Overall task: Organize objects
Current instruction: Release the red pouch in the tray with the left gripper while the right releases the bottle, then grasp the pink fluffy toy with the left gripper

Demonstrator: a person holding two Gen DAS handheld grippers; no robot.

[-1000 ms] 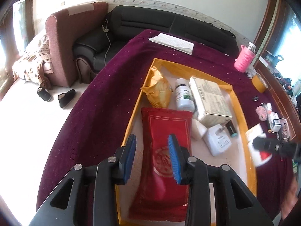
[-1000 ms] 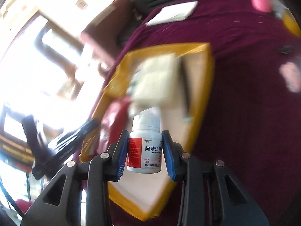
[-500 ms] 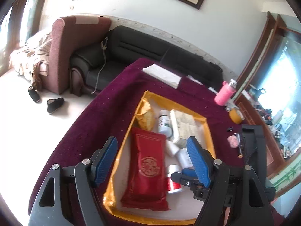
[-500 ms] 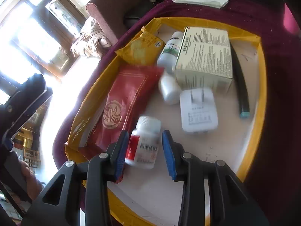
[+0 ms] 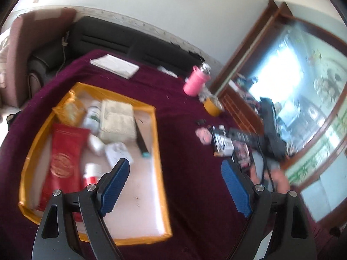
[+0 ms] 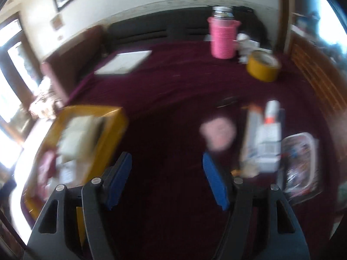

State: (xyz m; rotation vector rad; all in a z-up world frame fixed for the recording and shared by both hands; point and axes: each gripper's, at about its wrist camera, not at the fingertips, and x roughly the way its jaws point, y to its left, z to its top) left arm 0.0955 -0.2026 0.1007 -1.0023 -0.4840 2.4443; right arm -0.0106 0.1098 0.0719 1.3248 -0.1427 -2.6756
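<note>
**Between drop-off and next pick: both grippers empty, heading for the loose items**

Over the maroon-clothed table (image 5: 190, 173) the left gripper (image 5: 175, 186) has its fingers spread wide with nothing between them; its jaws have just been opening. The right gripper (image 6: 167, 179) is likewise empty, fingers a fair way apart, jaws also just opened (view badly smeared by motion).

- Yellow tray (image 5: 157, 143) sits on the left part of the table. Inside: red packet (image 5: 65, 151) along the near-left side, pale box (image 5: 117, 119) at the back, white adapter (image 5: 118, 153), and the small red-and-white bottle (image 5: 91, 173) lying just beside the red packet, free of either gripper.
- Loose cluster still outside the tray, well apart to its right: pink round thing (image 6: 219, 132), a white box with a small tube (image 6: 269, 138), a printed packet (image 6: 301, 162). Pink flask (image 6: 223, 36) and yellow tape roll (image 6: 262, 67) stand at the far edge.

Judgement: the step in hand is reaching for the next loose item, likely with the right gripper, which faces the cluster.

To do it well: slow down before descending, pick one item only (the pink one stands clear of its neighbours), straddle it squarely with the fingers, and close only once both pads flank it. The tray's near half is bare, so that is a sensible landing spot.
</note>
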